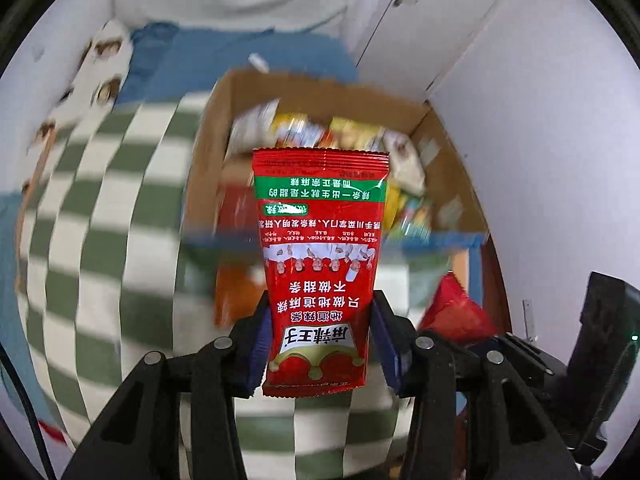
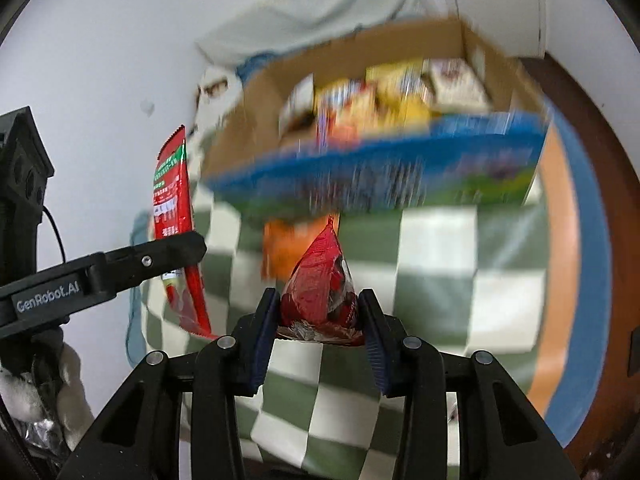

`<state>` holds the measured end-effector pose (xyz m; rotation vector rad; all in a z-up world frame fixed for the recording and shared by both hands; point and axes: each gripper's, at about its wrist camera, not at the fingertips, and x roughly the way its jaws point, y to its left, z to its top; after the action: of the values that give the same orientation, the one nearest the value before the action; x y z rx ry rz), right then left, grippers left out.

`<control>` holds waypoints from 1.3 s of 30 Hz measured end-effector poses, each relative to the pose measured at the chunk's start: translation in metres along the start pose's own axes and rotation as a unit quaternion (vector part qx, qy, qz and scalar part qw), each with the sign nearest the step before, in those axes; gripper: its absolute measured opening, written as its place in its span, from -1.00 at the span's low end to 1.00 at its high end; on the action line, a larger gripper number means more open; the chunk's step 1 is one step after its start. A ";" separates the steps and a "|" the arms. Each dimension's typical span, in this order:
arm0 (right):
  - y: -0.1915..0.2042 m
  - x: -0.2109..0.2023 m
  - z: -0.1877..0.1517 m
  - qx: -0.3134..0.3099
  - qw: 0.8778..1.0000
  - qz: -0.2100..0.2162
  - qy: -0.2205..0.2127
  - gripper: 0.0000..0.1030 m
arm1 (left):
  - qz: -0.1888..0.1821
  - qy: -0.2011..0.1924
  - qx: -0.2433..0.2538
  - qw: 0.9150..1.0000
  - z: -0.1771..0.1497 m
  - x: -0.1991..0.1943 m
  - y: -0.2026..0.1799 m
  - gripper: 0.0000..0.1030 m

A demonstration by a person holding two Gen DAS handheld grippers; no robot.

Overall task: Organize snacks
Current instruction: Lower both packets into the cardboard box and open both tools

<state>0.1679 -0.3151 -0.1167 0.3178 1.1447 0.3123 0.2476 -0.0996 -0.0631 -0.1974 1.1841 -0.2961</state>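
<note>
- Checked cloth (image 2: 440,248), green and white: covered the soft surface that carried everything. It spread wide to the left of the box in the left wrist view and lay bare in the foreground of both views, so that was the open room for moving. White wall closed the far and right sides.
- Cardboard box (image 1: 208,152), blue printed front wall (image 2: 400,160): stood open-topped on the cloth toward its far right corner, close to the wall, and was already part filled with mixed snacks (image 1: 340,128). Judged to be the collecting point. Its near rim was the edge any load had to clear; the top opening stood free, the back and right sides were hemmed in.
- Orange packet (image 2: 292,244): lay on the cloth just before the box's front wall, uncollected; blurred, so contact with the box could not be told.
- Red sachet (image 1: 320,264), green band, printed text upside down: stood upright in the left gripper (image 1: 320,340), pinched across its lower half with the jaws narrowed on it, hanging in front of the box opening. Held by its base, probably so the free end could go in first.
- Red crumpled packet (image 2: 320,288): clamped between the pads of the right gripper (image 2: 320,320), jaws narrow on it, peak up, below and before the box's blue wall. Both loads appeared bound for the box; the two grippers ran close together, so crowding at the rim was the risk.
</note>
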 end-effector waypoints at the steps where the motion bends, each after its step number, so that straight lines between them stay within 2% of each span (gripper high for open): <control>1: -0.002 -0.008 0.015 0.000 1.000 0.000 -0.014 -0.17 | 0.005 -0.006 0.011 1.000 0.017 -0.001 -0.007 -0.16; 3: -0.008 -0.020 0.041 0.001 0.999 -0.005 -0.036 -0.17 | 0.021 -0.018 0.024 0.999 0.045 0.004 -0.009 -0.16; 7: -0.028 -0.027 0.106 -0.003 0.997 -0.036 -0.066 -0.16 | 0.044 -0.006 0.035 0.998 0.099 0.033 -0.009 -0.16; 11: -0.047 -0.007 0.160 -0.004 0.997 -0.061 -0.054 -0.16 | 0.062 0.024 0.023 0.998 0.134 0.071 0.004 -0.16; 15: -0.064 0.030 0.199 -0.002 0.997 -0.082 -0.015 -0.16 | 0.077 0.059 0.000 0.995 0.155 0.110 0.022 -0.16; 21: -0.079 0.079 0.214 0.003 0.995 -0.091 0.037 -0.15 | 0.096 0.112 -0.013 0.989 0.164 0.158 0.043 -0.10; 22: -0.082 0.086 0.214 0.009 0.995 -0.089 0.047 -0.08 | 0.099 0.112 -0.018 0.989 0.164 0.162 0.046 -0.06; 23: -0.084 0.092 0.213 0.015 0.994 -0.091 0.053 0.24 | 0.103 0.106 -0.019 0.989 0.165 0.163 0.049 -0.06; 24: -0.087 0.098 0.214 0.020 0.994 -0.090 0.065 0.44 | 0.108 0.100 -0.020 0.989 0.165 0.164 0.051 0.02; 25: -0.085 0.101 0.211 0.021 0.993 -0.090 0.072 0.69 | 0.109 0.096 -0.022 0.989 0.166 0.164 0.053 0.26; 26: -0.086 0.104 0.211 0.022 0.993 -0.090 0.077 0.71 | 0.111 0.094 -0.026 0.989 0.166 0.164 0.056 0.43; 27: -0.085 0.107 0.211 0.018 0.992 -0.092 0.080 0.71 | 0.111 0.092 -0.030 0.989 0.167 0.164 0.058 0.72; 28: -0.084 0.110 0.211 0.014 0.992 -0.095 0.084 0.77 | 0.111 0.091 -0.031 0.989 0.167 0.163 0.059 0.81; 29: -0.082 0.111 0.211 0.013 0.991 -0.099 0.086 0.87 | 0.115 0.090 -0.031 0.989 0.166 0.163 0.060 0.81; 30: -0.082 0.112 0.211 0.013 0.991 -0.101 0.087 0.89 | 0.120 0.089 -0.029 0.988 0.166 0.163 0.061 0.81; 39: -0.073 0.105 0.208 0.009 0.989 -0.128 0.072 0.90 | 0.125 0.074 -0.021 0.989 0.141 0.146 0.059 0.81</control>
<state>0.4056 -0.3577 -0.1548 0.1627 1.3149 0.0989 0.4368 -0.0928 -0.1577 -0.0635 1.3476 -0.0662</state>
